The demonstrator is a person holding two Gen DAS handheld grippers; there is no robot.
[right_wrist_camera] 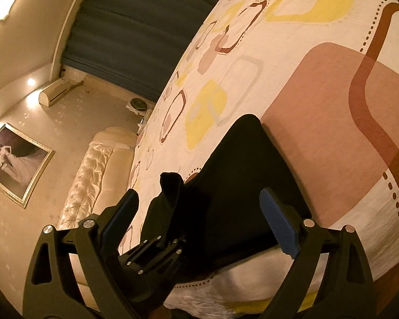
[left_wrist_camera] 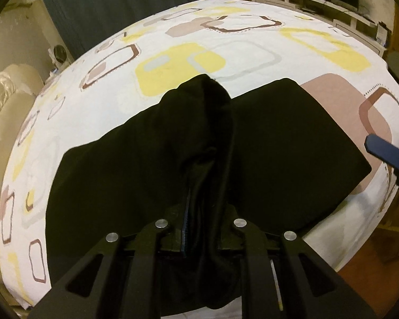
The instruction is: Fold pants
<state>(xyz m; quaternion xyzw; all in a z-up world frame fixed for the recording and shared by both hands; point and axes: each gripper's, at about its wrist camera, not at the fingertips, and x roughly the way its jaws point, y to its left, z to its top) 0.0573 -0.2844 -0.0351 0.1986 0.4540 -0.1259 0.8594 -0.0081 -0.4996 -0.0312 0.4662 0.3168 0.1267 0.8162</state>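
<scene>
Mid-fold: left gripper (left_wrist_camera: 199, 228) clamped on bunched pants (left_wrist_camera: 279, 143) over bed (left_wrist_camera: 173, 34), right gripper (right_wrist_camera: 199, 226) wide open, empty; next, probably lay and release.

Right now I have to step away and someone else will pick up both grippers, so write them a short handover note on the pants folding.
Left gripper: shut on a bunched ridge of the black fabric pants near the bed's edge.
Right gripper: open, holding nothing, its blue ribbed pads either side of the pants' right part, not pressing.
Pants: lying on the white bedsheet with yellow, pink and brown rounded squares, spread in two lobes with a raised fold between them.
Done: one fold seems started.
Left: probably lay the pinched fabric down, smooth it, finish folding.
</scene>
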